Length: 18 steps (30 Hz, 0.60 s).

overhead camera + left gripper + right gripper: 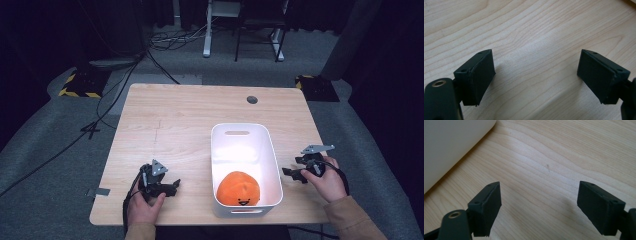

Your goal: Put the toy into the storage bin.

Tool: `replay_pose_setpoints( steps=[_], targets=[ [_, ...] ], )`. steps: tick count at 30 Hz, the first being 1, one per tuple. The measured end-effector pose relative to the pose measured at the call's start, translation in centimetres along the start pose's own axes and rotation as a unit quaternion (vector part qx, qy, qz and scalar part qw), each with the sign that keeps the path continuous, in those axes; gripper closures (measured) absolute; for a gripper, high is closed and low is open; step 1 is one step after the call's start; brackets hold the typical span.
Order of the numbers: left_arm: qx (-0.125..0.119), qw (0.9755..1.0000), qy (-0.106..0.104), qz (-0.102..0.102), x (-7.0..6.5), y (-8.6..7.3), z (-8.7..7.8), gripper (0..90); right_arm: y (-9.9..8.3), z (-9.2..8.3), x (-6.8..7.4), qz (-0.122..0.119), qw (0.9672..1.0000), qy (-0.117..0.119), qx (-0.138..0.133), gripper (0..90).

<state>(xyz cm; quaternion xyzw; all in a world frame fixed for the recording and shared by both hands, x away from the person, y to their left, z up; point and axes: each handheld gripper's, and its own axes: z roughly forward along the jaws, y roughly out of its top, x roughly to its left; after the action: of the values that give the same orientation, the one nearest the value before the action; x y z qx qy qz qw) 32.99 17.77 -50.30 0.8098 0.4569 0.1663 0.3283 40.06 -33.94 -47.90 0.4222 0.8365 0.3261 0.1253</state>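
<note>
Plush sits in the near end of the bin, close to the table's near edge and right of its middle; it is orange, round, with a small face toward me. Nothing touches it.

My left gripper rests on the table near the near-left corner, apart from the bin's left wall. Along its own view the left gripper has its jaws spread wide over bare wood, nothing between them. My right gripper lies just beside the bin's right wall, toward the near-right corner, pointing at it. In its view the right gripper is likewise spread wide and empty, with the bin wall white at upper left.

Farther back the bin's far end looks bare, though glare washes it out, so I may be missing something small. Beyond that, the table runs plain to a grey grommet near the far edge.

I judge this a rest point: either the plush is freshly dropped or about to be fetched. A fetch would call for lifting one gripper over the rim, then descending onto the plush's crown.
</note>
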Motion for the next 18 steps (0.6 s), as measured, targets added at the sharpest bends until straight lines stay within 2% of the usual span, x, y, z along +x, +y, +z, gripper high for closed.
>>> replay_pose_setpoints(
  steps=[6, 7, 9, 12, 18],
  targets=[
    [0.0, 1.0, 0.0, 0.0, 0.0, 0.0, 0.0, 14.8, -1.1, 0.7, 0.1, -0.02, 0.9996, -0.019, -0.011, 18.6],
    [0.0, 1.0, 0.0, 0.0, 0.0, 0.0, 0.0, 14.8, -1.5, 1.0, 0.2, -0.024, 0.9991, -0.028, -0.022, 15.3],
    [0.0, 1.0, 0.0, 0.0, 0.0, 0.0, 0.0, 14.8, -1.7, 1.1, 0.1, -0.029, 0.9987, -0.031, -0.029, 14.5],
    [0.0, 1.0, 0.0, 0.0, 0.0, 0.0, 0.0, 14.8, -2.2, 1.4, 0.1, -0.025, 0.9974, -0.034, -0.058, 11.6],
    [0.0, 1.0, 0.0, 0.0, 0.0, 0.0, 0.0, 14.8, -2.3, 1.3, 0.2, -0.024, 0.9974, -0.034, -0.058, 11.6]
  ],
)
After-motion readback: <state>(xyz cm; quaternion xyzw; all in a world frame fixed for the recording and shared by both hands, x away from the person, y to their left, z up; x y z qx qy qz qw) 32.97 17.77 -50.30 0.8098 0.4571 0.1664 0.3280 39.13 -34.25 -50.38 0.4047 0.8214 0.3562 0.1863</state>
